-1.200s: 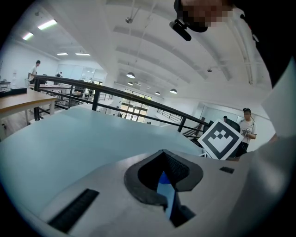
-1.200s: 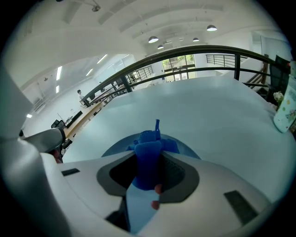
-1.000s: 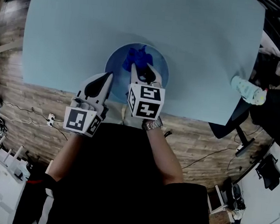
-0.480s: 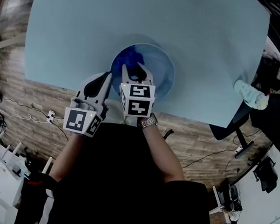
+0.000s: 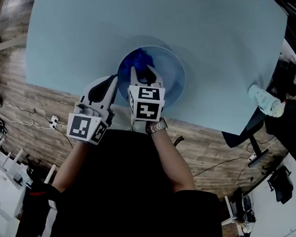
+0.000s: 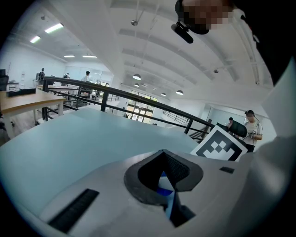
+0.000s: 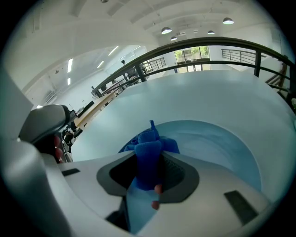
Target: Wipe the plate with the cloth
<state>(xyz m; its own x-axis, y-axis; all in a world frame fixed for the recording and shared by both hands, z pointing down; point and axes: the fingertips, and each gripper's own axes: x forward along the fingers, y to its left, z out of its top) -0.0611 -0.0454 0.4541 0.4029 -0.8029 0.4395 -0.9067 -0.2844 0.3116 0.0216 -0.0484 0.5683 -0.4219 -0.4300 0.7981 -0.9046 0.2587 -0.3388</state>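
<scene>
The right gripper's [image 5: 145,75] fingers pinch the blue cloth [image 7: 148,159]. The cloth's bunched end sticks out past the fingertips and lies on the left part of the blue plate [image 5: 169,74]. The plate sits near the front edge of the pale surface [image 5: 89,29]. The left gripper's [image 5: 113,81] fingers are closed on the plate's near-left rim, just beside the right gripper.

Blue table [image 5: 94,32], 1 bottle [image 5: 263,99] (right edge).

I see pale blue tabletop [image 5: 94,32] over wood-plank floor [image 5: 35,104]; beyond, black railing [image 6: 115,95], white ceiling [image 6: 138,37], round lamps [image 6: 137,77] lit, wooden desk [image 6: 27,99] at far left.
</scene>
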